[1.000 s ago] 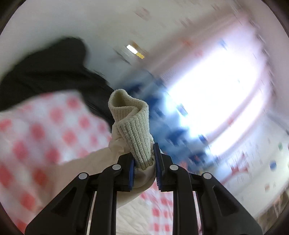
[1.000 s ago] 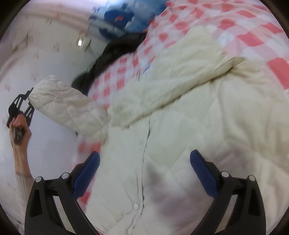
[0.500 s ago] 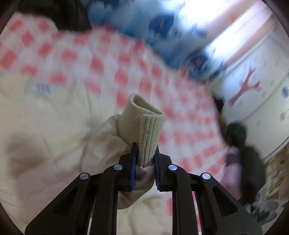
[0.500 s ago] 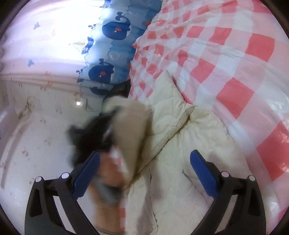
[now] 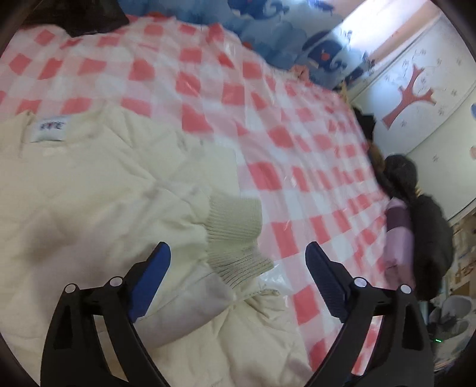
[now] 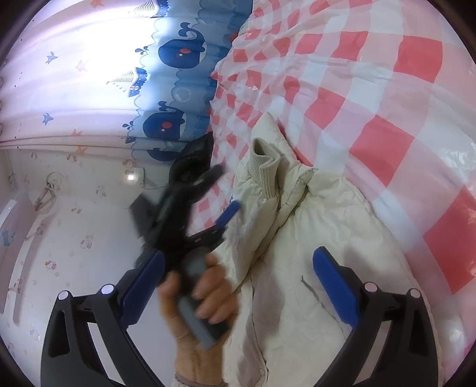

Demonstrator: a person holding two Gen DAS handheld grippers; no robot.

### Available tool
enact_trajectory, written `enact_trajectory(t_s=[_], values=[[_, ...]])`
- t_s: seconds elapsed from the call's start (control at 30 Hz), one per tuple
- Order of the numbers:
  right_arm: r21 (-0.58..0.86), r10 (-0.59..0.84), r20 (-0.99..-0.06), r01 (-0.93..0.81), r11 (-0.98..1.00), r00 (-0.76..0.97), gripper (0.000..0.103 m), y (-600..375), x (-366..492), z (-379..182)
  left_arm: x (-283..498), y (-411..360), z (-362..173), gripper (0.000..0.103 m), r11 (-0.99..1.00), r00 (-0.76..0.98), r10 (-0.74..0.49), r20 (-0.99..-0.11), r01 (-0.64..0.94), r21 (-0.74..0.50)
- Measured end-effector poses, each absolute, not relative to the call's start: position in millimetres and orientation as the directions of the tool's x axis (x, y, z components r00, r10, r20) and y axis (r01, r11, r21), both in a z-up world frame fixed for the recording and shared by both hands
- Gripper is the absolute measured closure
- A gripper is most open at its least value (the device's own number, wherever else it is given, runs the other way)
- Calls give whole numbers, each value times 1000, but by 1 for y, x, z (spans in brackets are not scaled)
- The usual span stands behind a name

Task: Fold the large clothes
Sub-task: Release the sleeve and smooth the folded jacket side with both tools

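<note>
A cream quilted jacket (image 5: pixel 89 193) lies spread on the red-and-white checked bed sheet (image 5: pixel 208 74). One sleeve is folded across its body, and the ribbed cuff (image 5: pixel 235 235) rests just beyond my left gripper (image 5: pixel 237 253). Its jaws are opening wide, with the cuff lying loose between the blue pads (image 5: pixel 154 268) and untouched by them. In the right wrist view a hand (image 6: pixel 205 285) holds the blurred left gripper (image 6: pixel 226 193) beside the cuff (image 6: pixel 264 169). My right gripper (image 6: pixel 238 259) hovers open over the jacket (image 6: pixel 342 238) and holds nothing.
A black garment (image 5: pixel 77 18) lies at the far end of the bed. Dark and pink clothes (image 5: pixel 416 223) are heaped off the bed's right side, by a wall with a red tree sticker (image 5: pixel 413 98). A whale-print curtain (image 6: pixel 178 53) hangs behind the bed.
My left gripper carried the sleeve down from mid-air onto the jacket, then opened and let the cuff go. The right gripper stayed open while its view swung toward the jacket's collar end.
</note>
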State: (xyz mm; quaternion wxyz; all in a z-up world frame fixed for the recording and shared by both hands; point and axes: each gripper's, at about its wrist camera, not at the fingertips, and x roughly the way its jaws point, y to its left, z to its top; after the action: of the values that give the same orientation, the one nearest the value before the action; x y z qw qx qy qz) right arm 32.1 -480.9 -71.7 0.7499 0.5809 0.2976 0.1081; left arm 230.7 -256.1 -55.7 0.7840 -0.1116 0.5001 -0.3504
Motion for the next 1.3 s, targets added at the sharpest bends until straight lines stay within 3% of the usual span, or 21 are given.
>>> enact_trajectory(t_s=[0.1,0.2,0.4,0.5,0.67,0.77,0.87,0.9,1.0,1.07,1.1,1.23,1.3], values=[[893,491,-363,145,426,792,7,-469,37,-56,233,-211,-42,15,763,307,-637,-707,384,-520],[739,416,-439,57,672,796,7,-434,49,-27,238,-142,-39,15,801,373,-598,-709,302,-517],[518,465,-478,-189,835,745,7,-356,123,-9,253,-11,-48,15,849,478,-513,-713,161,-503],[492,440,-550,-150,857,710,7,-351,174,-33,267,22,-65,14,836,486,-519,-704,114,-537],[411,336,-736,-7,911,587,7,-373,233,-114,291,21,-123,15,846,399,-512,-761,81,-526],[370,314,-742,-30,929,592,8,-369,230,-103,288,7,-115,14,895,405,-439,-802,122,-429],[382,335,-629,-96,919,701,7,-373,211,-71,275,8,-87,14,873,451,-484,-750,191,-449],[364,323,-631,-99,926,706,7,-373,213,-69,273,9,-80,14,873,471,-483,-738,200,-445],[329,279,-726,-39,944,629,7,-377,245,-92,281,16,-86,10,900,495,-427,-757,151,-409],[278,253,-804,-36,960,537,7,-376,264,-123,299,19,-120,10,901,387,-424,-818,91,-424],[276,256,-801,-46,960,541,7,-375,265,-122,299,21,-124,10,898,384,-428,-818,78,-433],[507,455,-691,-71,859,562,7,-401,226,-85,269,38,-89,10,875,392,-471,-791,90,-476],[556,496,-652,-84,827,574,7,-422,181,-67,233,63,-61,10,863,421,-493,-761,131,-487]])
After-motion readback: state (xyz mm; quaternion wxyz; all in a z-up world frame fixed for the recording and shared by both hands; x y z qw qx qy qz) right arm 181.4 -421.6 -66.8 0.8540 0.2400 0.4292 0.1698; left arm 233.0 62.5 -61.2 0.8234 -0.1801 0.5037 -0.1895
